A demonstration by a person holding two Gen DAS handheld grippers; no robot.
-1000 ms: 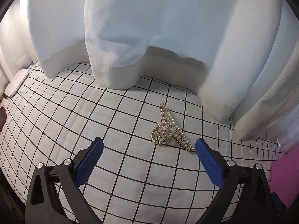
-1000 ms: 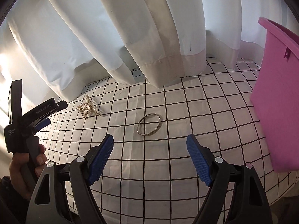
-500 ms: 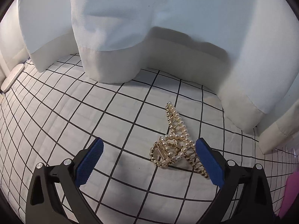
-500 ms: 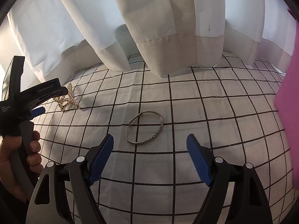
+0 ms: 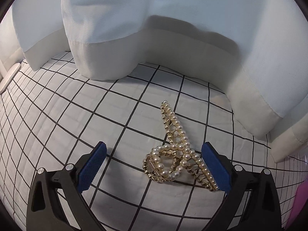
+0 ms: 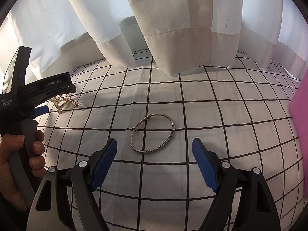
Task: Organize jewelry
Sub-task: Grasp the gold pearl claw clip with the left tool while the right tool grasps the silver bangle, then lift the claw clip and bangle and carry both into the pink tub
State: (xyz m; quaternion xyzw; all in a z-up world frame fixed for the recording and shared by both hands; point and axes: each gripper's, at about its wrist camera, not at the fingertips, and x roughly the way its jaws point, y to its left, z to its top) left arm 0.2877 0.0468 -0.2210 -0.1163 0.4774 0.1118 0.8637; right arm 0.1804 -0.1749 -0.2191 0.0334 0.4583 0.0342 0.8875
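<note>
A gold hair claw set with pearls [image 5: 177, 156] lies on the white black-grid cloth [image 5: 77, 115]. My left gripper [image 5: 154, 165] is open, and the claw's near end lies between its blue pads, close to the right pad [image 5: 215, 169]. A thin silver bangle [image 6: 153, 132] lies flat on the cloth just ahead of my open right gripper [image 6: 154, 161], past its fingertips. The right wrist view also shows the pearl claw [image 6: 64, 101] far left, partly hidden by the left gripper's body [image 6: 28, 100].
White curtains [image 5: 154, 28] hang down onto the cloth close behind both items. A pink bin [image 6: 300, 127] stands at the right edge, also a pink sliver in the left wrist view [image 5: 300, 206]. A white power strip [image 5: 9, 77] lies far left.
Both grippers moved forward and down. The pearl claw now lies between the left pads, and the bangle is closer to the right fingertips. Both stay open.
</note>
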